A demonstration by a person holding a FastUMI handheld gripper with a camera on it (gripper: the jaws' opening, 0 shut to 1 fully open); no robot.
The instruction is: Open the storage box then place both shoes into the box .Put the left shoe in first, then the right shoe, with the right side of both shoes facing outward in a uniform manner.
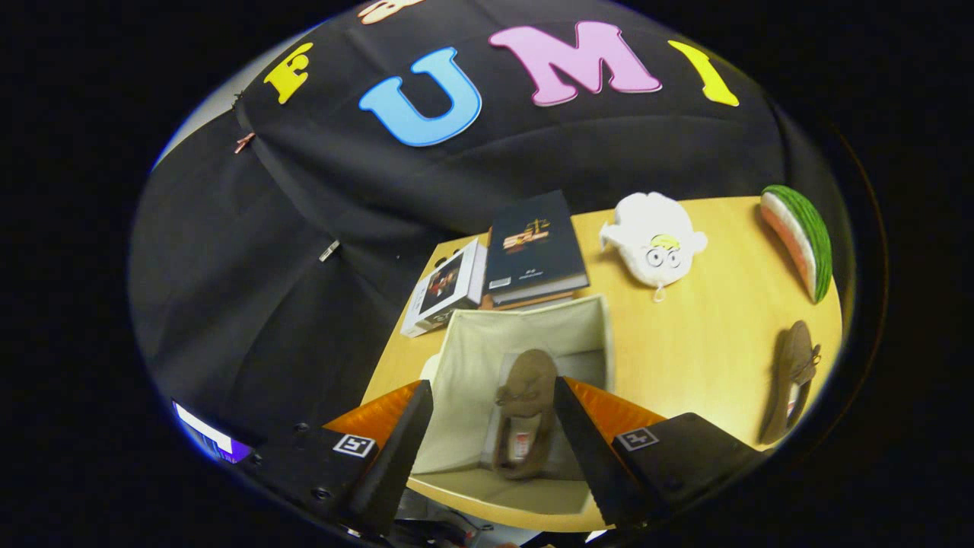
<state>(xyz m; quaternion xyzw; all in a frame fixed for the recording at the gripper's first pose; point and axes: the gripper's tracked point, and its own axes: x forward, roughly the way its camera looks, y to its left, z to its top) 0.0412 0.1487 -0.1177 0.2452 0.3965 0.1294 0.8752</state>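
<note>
The beige fabric storage box (487, 358) stands open on the wooden table, right under my fingers. One brown flat shoe (525, 415) lies inside it on the bottom, toe pointing away from me, beside the right finger. My gripper (493, 418) hangs above the box, open, with nothing between its fingers; the shoe shows through the gap, lower down. The second brown shoe (791, 384) rests on the table to the right of the box, well beyond the right finger (590, 449).
Behind the box lie a dark book (533, 243) on another book and a white boxed item (445, 289). A white plush toy (654, 240) and a watermelon-slice toy (803, 236) sit farther right on the table (708, 335).
</note>
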